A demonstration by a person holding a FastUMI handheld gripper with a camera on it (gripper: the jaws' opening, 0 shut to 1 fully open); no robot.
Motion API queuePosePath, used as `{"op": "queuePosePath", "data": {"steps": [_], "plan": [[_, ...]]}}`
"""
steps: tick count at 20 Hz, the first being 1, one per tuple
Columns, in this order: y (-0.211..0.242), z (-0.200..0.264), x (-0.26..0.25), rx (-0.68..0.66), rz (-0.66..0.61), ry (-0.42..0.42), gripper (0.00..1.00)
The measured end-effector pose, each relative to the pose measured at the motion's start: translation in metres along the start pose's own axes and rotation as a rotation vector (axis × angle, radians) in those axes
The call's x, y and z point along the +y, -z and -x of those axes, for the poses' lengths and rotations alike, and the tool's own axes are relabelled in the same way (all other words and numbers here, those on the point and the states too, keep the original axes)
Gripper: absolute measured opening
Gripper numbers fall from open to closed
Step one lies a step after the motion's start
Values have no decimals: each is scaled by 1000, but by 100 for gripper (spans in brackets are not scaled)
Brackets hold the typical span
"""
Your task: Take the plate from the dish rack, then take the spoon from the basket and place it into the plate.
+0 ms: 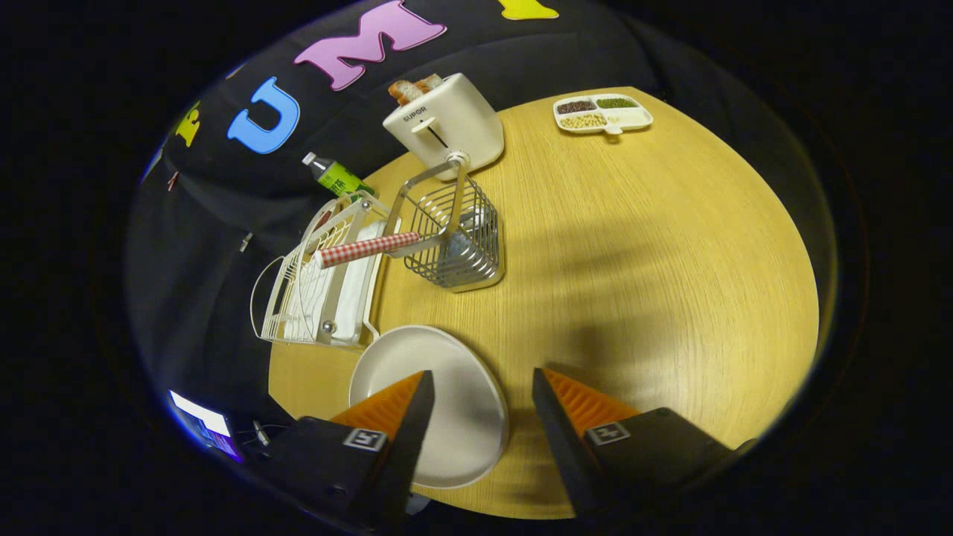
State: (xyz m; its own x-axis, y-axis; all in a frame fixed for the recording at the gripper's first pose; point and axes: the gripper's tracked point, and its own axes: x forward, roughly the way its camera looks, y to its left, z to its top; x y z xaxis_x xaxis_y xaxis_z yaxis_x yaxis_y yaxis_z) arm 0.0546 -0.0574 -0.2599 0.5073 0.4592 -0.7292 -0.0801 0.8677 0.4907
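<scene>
The gripper has its two fingers wide apart, and nothing is held between them. It hangs over the round wooden table.

The round white plate lies flat on the table, near the fingers. It sits under the left finger and a bit to the left of the gap. So the plate looks to be out of the white wire dish rack already. The rack stands just beyond the plate, at the table's left edge.

Next comes the spoon, I think. The spoon with the red and white checked handle rests in the silver wire basket. The basket stands far ahead of the fingers, a little to the left, just right of the rack. The spoon's handle sticks out of the basket to the left, over the rack, and it lies nearly flat. Its long line runs left to right, across the way the fingers point. Its bowl end is down in the basket and hard to see.

So the gripper should go forward and a little left, then close on the handle across its thin side.
</scene>
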Motion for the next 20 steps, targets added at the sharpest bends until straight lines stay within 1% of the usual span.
{"op": "queuePosePath", "data": {"steps": [1,2,6,8,11,14,17,20], "plan": [[-7,3,2,-39,37,10,100],[-14,7,6,-76,80,11,98],[-42,24,34,-223,271,-6,98],[-54,27,46,-268,351,-9,98],[-68,23,67,-303,459,-27,99],[-78,11,79,-312,529,-29,98],[-94,-10,82,-341,605,-3,99],[-97,-30,78,-338,683,26,99]]}}
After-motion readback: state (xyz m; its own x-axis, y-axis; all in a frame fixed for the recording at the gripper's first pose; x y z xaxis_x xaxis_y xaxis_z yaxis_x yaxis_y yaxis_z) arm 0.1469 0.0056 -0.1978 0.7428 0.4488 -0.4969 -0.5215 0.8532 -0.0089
